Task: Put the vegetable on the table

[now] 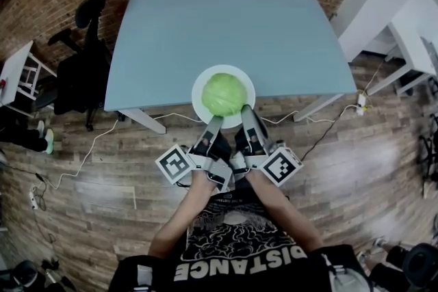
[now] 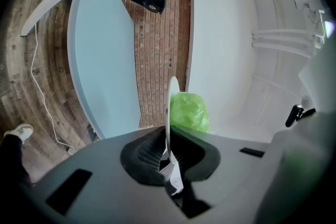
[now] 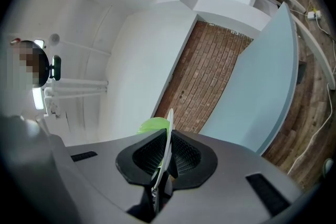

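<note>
The jaws of the left gripper [image 1: 213,122] and right gripper [image 1: 246,114] are each clamped on the near rim of the white plate [image 1: 198,88]. The cabbage [image 1: 223,94] sits on the plate, at the worktop's [image 1: 219,31] near edge.

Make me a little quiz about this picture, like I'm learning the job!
1. True or false: the round green cabbage lies on the round white plate.
2. What do the left gripper and the right gripper clamp? A: the plate's rim. B: the cabbage. C: nothing.
3. What colour is the rectangular table?

Key: 1 true. 2 A. 3 pale blue.
</note>
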The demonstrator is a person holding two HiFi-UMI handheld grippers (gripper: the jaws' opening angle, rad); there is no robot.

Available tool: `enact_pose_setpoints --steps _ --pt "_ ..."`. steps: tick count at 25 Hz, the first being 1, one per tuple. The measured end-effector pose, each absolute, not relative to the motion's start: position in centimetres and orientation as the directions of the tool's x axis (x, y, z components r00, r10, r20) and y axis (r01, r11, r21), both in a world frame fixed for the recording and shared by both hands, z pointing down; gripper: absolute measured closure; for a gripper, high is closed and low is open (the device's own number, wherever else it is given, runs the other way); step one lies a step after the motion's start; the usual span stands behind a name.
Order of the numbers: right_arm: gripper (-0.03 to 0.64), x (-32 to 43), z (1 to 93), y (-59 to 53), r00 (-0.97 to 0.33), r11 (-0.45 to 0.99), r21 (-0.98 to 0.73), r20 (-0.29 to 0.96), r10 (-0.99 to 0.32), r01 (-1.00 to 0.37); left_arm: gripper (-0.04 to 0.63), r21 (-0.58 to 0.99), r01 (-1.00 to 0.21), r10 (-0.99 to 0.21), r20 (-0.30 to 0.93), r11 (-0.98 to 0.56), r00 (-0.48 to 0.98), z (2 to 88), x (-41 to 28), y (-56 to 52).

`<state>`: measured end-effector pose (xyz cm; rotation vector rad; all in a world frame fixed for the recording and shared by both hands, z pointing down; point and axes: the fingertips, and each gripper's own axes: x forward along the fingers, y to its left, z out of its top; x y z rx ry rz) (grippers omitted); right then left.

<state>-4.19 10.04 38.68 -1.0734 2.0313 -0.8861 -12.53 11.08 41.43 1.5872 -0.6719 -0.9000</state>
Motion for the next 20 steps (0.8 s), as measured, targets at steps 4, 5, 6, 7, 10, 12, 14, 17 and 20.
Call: enact_pose_setpoints --steps 4,5,6,7,10,12,14,17,20 --pt "0.591 -4.1 38.8 8.4 -0.434 0.422 -0.814 -0.237 -0.869 -0.399 0.572 0.981 0.030 -0.818 -0.178 -0.193 0.547 41.5 -12.5 9.5" --pt "0.591 -4.0 38.9 8.1 -0.434 0.420 -0.816 -0.236 -0.869 -0.397 0.572 0.981 0.028 -0.819 -0.174 -0.190 0.547 41.6 -12.5 9.2" --pt "0.591 -4.0 39.0 7.7 -0.435 0.418 -0.817 -0.234 -0.870 -0.396 0.572 0.982 0.026 -0.820 -0.171 -0.187 0.546 41.7 -12.4 8.9" --pt "0.591 -3.9 39.1 7.4 -0.436 0.417 -0.818 -0.232 -0.870 -0.396 0.572 0.982 0.025 -0.821 -0.168 -0.185 0.545 41.7 -12.3 8.6" --pt "0.591 -3.5 39.4 6.5 -0.437 0.411 -0.823 -0.227 -0.870 -0.391 0.572 0.983 0.017 -0.823 -0.161 -0.181 0.544 42.0 -11.9 7.7" --pt "0.591 -3.1 39.6 5.8 -0.439 0.407 -0.828 -0.224 -0.870 -0.385 0.571 0.984 0.014 -0.823 -0.158 -0.180 0.545 42.1 -11.6 7.0" --pt "0.590 -2.7 39.7 5.0 -0.441 0.405 -0.832 -0.222 -0.870 -0.379 0.572 0.984 0.011 -0.824 -0.154 -0.177 0.545 42.2 -11.2 6.2" --pt "0.590 -2.4 39.8 3.8 -0.448 0.408 -0.833 -0.224 -0.865 -0.373 0.572 0.986 0.008 -0.828 -0.144 -0.166 0.542 42.6 -10.8 5.1" --pt "0.591 -2.0 40.0 2.6 -0.452 0.403 -0.836 -0.216 -0.866 -0.373 0.572 0.986 0.002 -0.829 -0.140 -0.165 0.541 42.7 -10.4 4.0"
